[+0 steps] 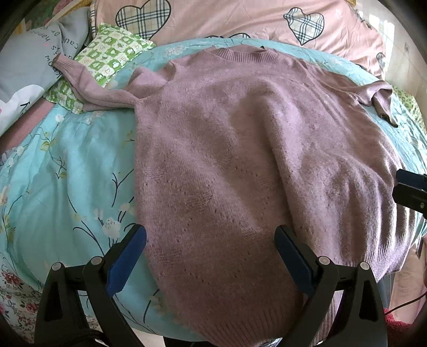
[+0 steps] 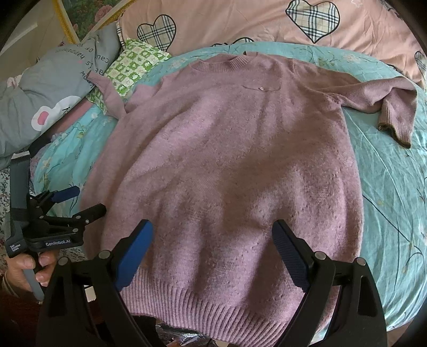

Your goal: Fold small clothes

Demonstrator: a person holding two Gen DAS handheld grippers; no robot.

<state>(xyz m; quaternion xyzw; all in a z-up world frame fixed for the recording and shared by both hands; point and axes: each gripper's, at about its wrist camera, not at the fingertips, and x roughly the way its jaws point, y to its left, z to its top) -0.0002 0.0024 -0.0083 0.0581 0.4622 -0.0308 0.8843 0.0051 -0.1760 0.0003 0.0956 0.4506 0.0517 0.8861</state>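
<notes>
A mauve knitted sweater point(image 1: 240, 149) lies flat, front up, on a turquoise floral bedspread point(image 1: 66, 173), neck at the far side and ribbed hem hanging over the near edge. It also fills the right wrist view point(image 2: 226, 165). Its left sleeve point(image 1: 88, 85) runs onto a green pillow; its right sleeve point(image 2: 384, 106) is bent back on the bedspread. My left gripper point(image 1: 210, 245) is open and empty above the hem's left part; it also shows in the right wrist view point(image 2: 80, 200). My right gripper point(image 2: 213, 240) is open and empty over the hem's middle.
A green checked pillow point(image 1: 112, 53), a grey printed cushion point(image 1: 26, 66) and a pink quilt with plaid hearts point(image 1: 226, 18) lie at the far side. The bedspread point(image 2: 387, 200) lies bare to the right of the sweater.
</notes>
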